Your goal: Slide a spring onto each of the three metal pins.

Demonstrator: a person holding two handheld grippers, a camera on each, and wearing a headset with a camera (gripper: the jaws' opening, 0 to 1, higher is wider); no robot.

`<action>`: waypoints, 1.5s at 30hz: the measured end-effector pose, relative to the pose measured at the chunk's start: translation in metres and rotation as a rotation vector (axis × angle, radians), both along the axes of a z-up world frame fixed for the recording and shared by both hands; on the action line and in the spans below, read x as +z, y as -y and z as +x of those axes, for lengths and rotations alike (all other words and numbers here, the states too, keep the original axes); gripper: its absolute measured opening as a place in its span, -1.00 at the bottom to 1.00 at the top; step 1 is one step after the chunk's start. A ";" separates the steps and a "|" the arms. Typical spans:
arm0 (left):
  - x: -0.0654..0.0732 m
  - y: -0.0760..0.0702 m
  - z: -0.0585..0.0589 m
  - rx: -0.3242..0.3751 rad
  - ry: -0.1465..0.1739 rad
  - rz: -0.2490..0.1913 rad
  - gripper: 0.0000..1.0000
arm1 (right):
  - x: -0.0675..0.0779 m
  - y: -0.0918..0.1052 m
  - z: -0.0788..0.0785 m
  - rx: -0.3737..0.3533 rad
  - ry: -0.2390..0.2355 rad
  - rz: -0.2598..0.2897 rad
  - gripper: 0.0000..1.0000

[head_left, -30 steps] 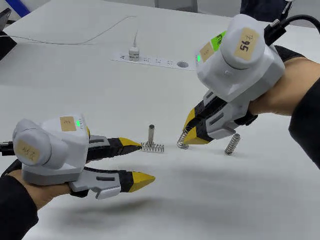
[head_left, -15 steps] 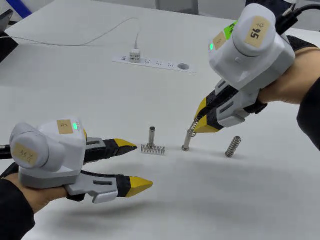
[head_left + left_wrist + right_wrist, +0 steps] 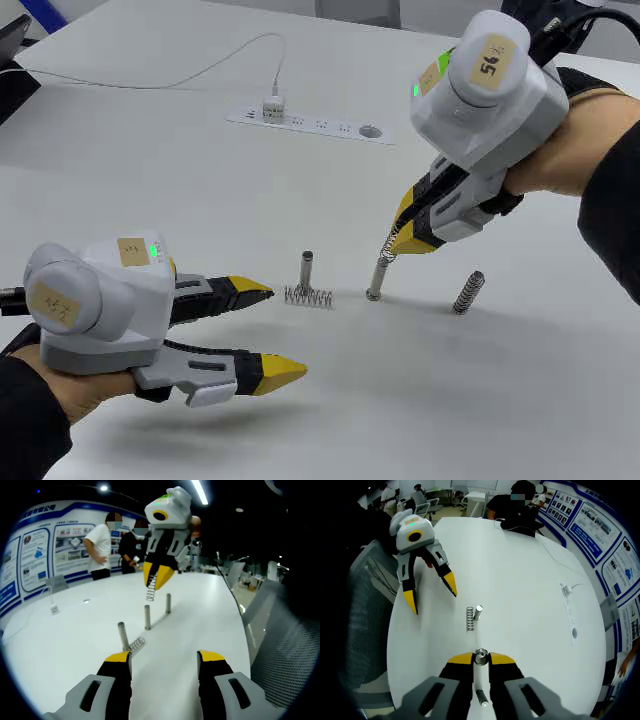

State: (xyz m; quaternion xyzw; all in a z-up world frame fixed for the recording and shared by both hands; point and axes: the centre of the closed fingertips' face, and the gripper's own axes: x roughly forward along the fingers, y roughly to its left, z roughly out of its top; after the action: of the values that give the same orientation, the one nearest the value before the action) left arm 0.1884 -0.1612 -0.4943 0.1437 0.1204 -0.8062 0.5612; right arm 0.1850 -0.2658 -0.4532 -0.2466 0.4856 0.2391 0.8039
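Nearest, the left gripper (image 3: 287,330) hovers low over the tabletop (image 3: 180,190), fingers apart and empty. Beyond it a loose spring (image 3: 307,296) lies against the first pin (image 3: 307,266). Farther on, the right gripper (image 3: 402,238) pinches a spring (image 3: 389,245) over the middle pin (image 3: 378,277), its lower coil seemingly just at the pin's tip. Keep spring and pin in line, lower straight, and release only once coils surround the pin.

A white table (image 3: 150,190) holds a white power strip (image 3: 310,124) — a small plug (image 3: 271,107) sits in it, and a thin cable (image 3: 190,72) runs off to the left. Two people (image 3: 100,545) stand by a wall of posters (image 3: 35,550). A grey mesh chair (image 3: 280,645) stands beside the table.
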 end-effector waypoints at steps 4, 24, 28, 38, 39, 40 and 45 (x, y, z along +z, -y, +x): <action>-0.001 -0.001 0.000 0.003 -0.002 0.002 0.08 | -0.004 0.002 0.000 -0.005 -0.013 -0.005 -0.76; -0.006 -0.002 0.001 0.005 -0.008 0.014 0.06 | -0.017 0.002 0.000 -0.013 -0.050 0.004 -0.76; -0.007 -0.003 0.000 0.005 -0.011 0.015 0.06 | -0.021 0.001 0.001 -0.012 -0.059 0.002 -0.76; -0.007 -0.004 -0.001 0.005 -0.014 0.018 0.05 | -0.037 0.002 0.003 -0.021 -0.092 -0.003 -0.76; -0.008 -0.004 -0.001 0.004 -0.014 0.019 0.04 | -0.039 0.002 0.003 -0.021 -0.095 -0.001 -0.76; -0.008 -0.004 -0.001 0.004 -0.015 0.019 0.04 | -0.040 0.001 0.003 -0.022 -0.097 -0.001 -0.76; -0.008 -0.004 -0.001 0.005 -0.017 0.020 0.04 | -0.047 0.001 0.002 -0.027 -0.110 0.001 -0.76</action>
State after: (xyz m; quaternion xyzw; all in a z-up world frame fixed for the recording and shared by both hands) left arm 0.1869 -0.1575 -0.5021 0.1420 0.1336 -0.8048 0.5606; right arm 0.1865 -0.2663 -0.4999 -0.2260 0.5323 0.2417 0.7792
